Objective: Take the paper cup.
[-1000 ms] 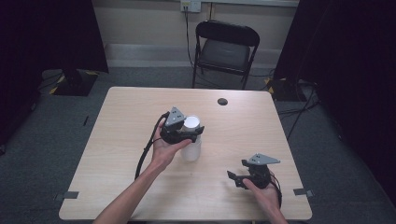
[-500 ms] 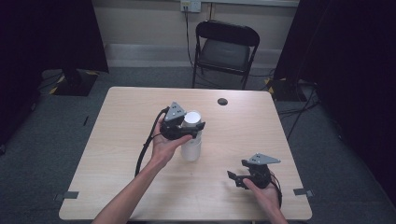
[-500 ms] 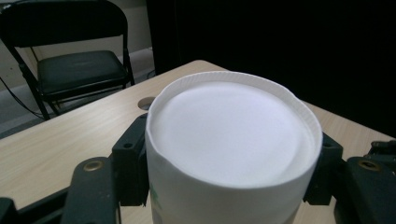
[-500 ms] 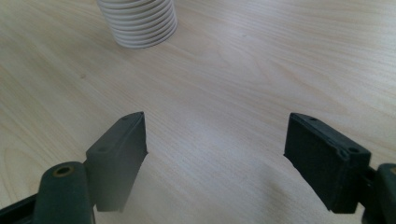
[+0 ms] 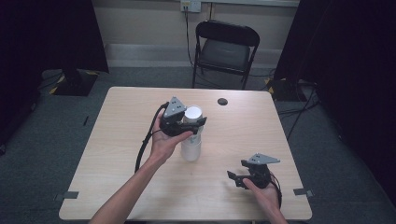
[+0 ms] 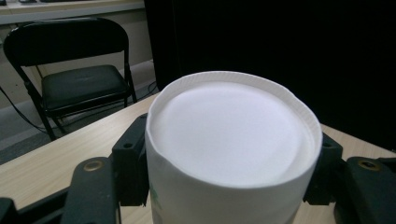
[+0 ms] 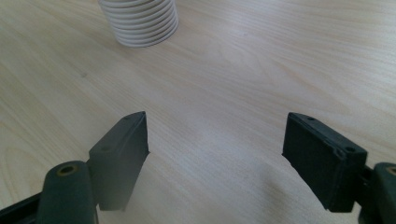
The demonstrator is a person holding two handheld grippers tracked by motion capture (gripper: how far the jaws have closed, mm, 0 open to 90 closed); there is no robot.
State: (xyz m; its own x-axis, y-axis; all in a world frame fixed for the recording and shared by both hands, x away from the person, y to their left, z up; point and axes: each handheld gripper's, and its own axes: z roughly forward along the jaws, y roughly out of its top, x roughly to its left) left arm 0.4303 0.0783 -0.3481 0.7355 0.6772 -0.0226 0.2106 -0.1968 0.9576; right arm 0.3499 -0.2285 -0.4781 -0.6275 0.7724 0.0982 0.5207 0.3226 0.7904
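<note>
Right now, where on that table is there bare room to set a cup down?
The table's whole left part is bare, and so is the far right beyond the small dark disc. It is crowded mid-table around the cup stack and near the right hand-held gripper.

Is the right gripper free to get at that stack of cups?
Probably yes: the right gripper has open, empty jaws facing the cup stack over bare table. The left gripper already clamps the top cup.

High view above table (image 5: 116, 154) looking down, claw views close and low, sharing stacked cups (image 7: 140, 21).
</note>
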